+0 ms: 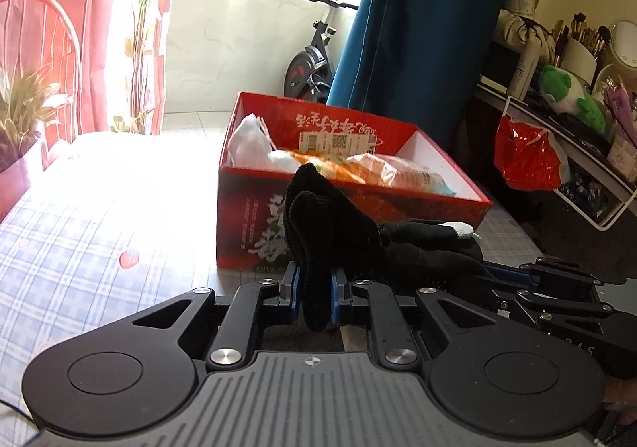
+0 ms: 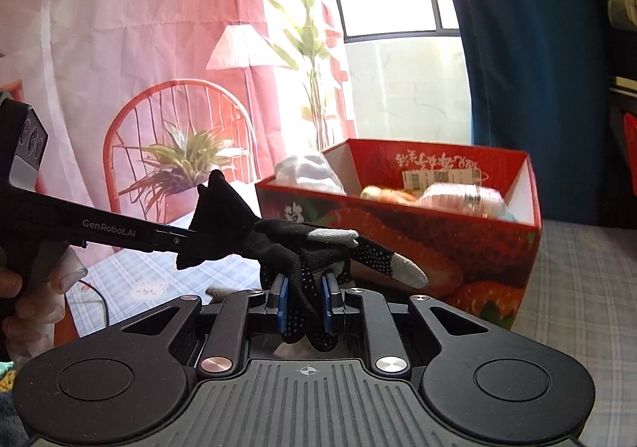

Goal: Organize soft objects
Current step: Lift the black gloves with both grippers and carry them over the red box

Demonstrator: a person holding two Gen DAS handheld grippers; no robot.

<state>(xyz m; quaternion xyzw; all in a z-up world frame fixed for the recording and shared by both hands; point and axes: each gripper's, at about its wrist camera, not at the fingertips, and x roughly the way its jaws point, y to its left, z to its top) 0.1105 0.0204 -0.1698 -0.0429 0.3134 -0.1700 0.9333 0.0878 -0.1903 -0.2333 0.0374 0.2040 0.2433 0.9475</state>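
We are holding a black glove (image 2: 302, 248) stretched between both grippers, just in front of the red box (image 2: 438, 248) on the checked tabletop (image 1: 79, 240). Our left gripper (image 1: 316, 283) is clamping its jaws nearly closed on the cuff; our right gripper (image 2: 304, 299) is pinching the dotted fingers equally tight. Wrapped items (image 1: 382, 172) are lying inside the box

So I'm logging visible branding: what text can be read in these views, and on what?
"GenRobot.AI": on the left gripper's black arm, right wrist view.
"R A S": faint letters on the right gripper's body, left wrist view.
Red box: large Chinese characters, barcode sticker, too blurred to read.
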